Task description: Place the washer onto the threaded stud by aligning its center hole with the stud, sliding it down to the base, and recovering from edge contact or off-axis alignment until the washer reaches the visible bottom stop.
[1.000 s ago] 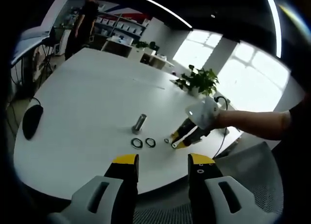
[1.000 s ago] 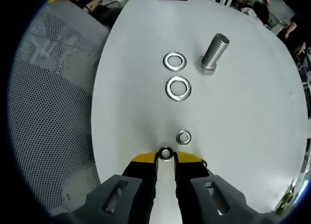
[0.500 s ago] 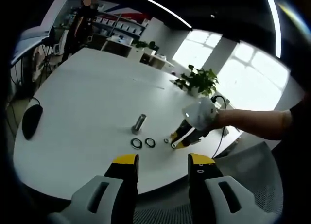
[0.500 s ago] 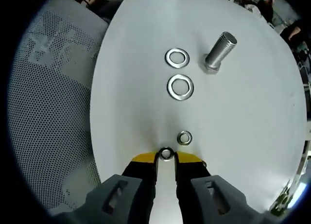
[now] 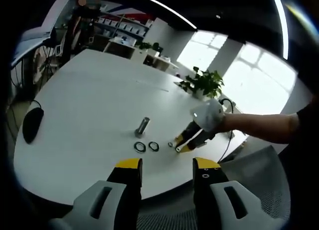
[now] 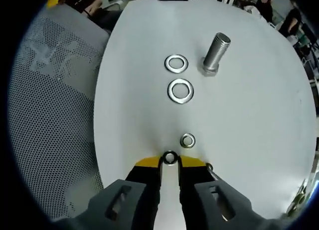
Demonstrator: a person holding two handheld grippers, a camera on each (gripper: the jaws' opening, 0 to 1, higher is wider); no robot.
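Pickup step: right tool (image 6: 170, 159) clenched on a small silver metal washer (image 6: 170, 157) low over the white bench (image 6: 249, 115), apparently just lifted. Upright threaded steel stud (image 6: 214, 53) well apart. Next: carry over, center hole. Left tool (image 5: 164, 172) released, idle.

Each hand-held gripper (image 6: 170, 162) has grey slotted jaws tipped yellow over black.

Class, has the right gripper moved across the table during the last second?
No. In the left gripper view the right gripper stays beside the two large washers, below the stud.
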